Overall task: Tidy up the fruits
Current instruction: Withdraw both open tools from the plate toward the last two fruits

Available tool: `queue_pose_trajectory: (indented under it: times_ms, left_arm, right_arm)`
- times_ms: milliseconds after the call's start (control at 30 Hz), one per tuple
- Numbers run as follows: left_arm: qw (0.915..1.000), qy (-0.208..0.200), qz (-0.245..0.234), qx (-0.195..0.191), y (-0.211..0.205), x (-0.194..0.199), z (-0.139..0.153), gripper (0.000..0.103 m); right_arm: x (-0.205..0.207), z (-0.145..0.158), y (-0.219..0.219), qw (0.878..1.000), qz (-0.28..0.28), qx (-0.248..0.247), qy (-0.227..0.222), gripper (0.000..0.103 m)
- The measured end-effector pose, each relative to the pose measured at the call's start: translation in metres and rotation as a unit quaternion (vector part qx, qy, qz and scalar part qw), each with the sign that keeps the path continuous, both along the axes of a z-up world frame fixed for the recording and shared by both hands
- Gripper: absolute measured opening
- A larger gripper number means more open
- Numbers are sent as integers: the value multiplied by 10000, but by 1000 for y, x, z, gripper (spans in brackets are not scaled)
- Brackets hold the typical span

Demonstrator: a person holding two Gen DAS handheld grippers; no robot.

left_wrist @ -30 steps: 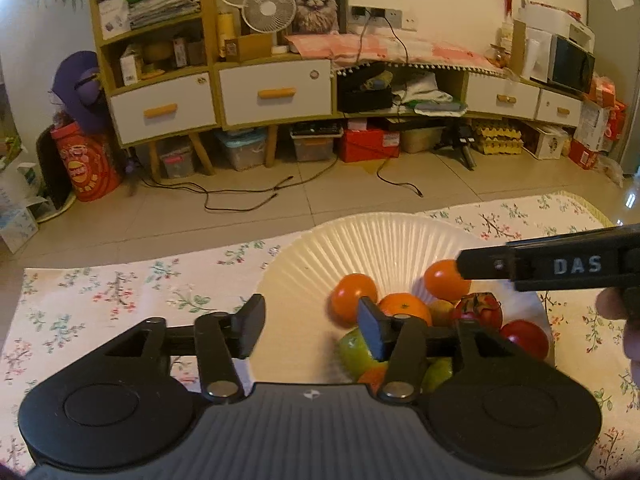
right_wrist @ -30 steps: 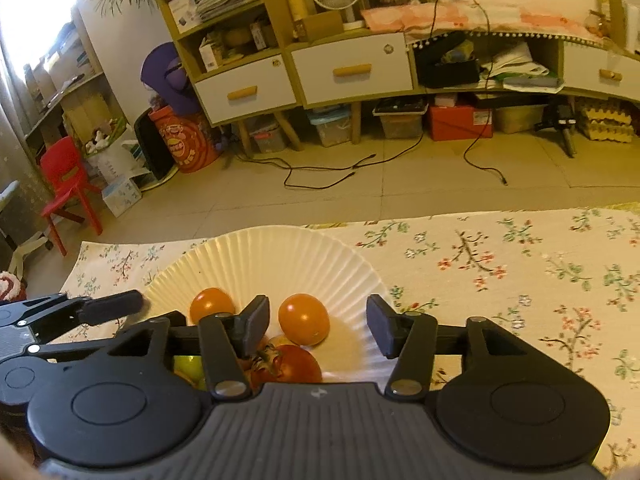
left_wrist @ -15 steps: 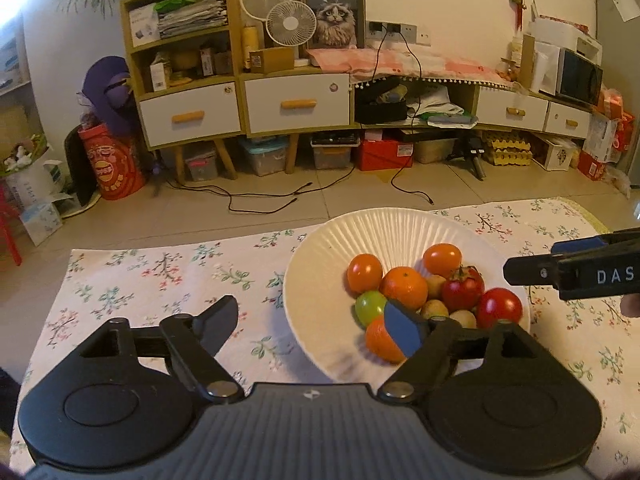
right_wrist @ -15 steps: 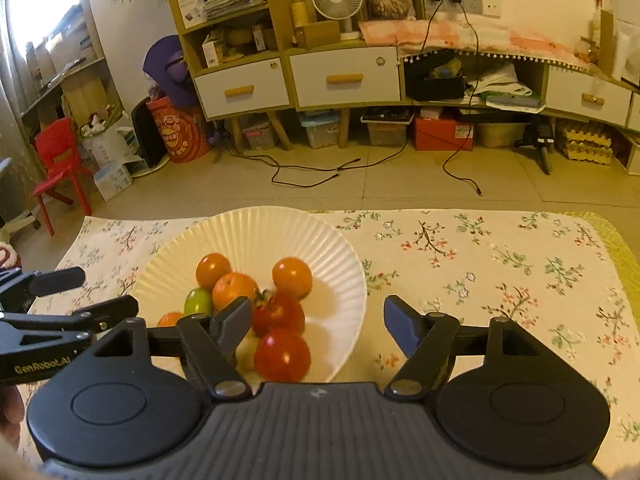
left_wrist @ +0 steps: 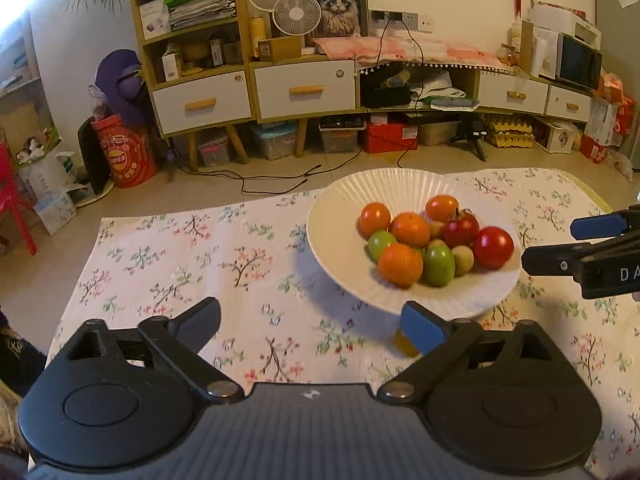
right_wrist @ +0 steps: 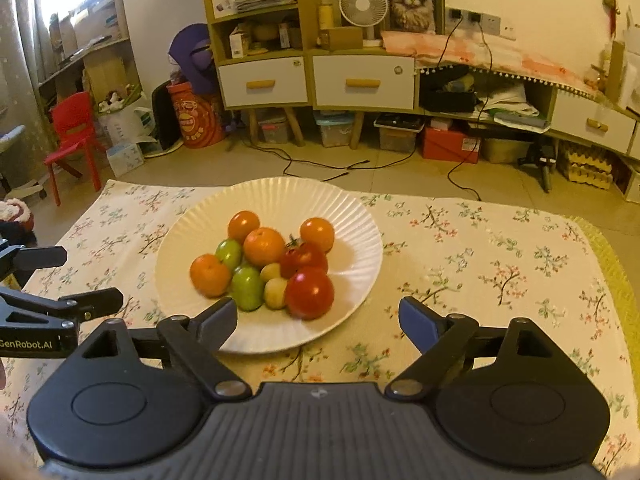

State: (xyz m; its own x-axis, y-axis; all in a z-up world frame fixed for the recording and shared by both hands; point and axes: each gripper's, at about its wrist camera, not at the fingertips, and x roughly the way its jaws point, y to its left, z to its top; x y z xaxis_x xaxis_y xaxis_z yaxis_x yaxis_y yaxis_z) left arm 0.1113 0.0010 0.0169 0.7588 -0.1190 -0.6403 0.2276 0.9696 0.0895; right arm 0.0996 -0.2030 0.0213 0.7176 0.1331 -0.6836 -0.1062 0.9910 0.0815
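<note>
Both grippers pulled back from plate (right_wrist: 360, 216) w/ fruits (right_wrist: 264, 246); fingers just opened wide, empty.

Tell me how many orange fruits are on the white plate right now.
4, all on the plate: one at the back left, one at the back right, a larger one in the middle, and one at the front left. More could be hidden under the pile.

Just past the left claw's blue pad (left_wrist: 420, 326) a small yellow thing (left_wrist: 402, 345) is mostly hidden, too little showing to name it, and the other claw (left_wrist: 576, 246) off to its right is cut off by the picture's edge.
</note>
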Motion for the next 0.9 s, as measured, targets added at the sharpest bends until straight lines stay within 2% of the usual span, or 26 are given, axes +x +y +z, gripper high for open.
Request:
queue_pose_trajectory:
  times_ms: [400,633,800,900]
  left_arm:
    - [9998,177,-2,31,6,-27,-16,100]
    - [9995,285,50,-116,18,-42,-32,100]
    - [9991,349,97,-217,23,-43,-43,100]
    - [9993,351,17,-146,19,-41,-49,100]
  right_arm:
    - [-28,-11,12,9996,243,-137,-32,93]
    - [-43,-16,17,9994,317,-145,-40,98]
    - [-50,-20,18,9990,375,-224,-98,101]
    - [-51,-24,19,9988,417,-227,-68,102]
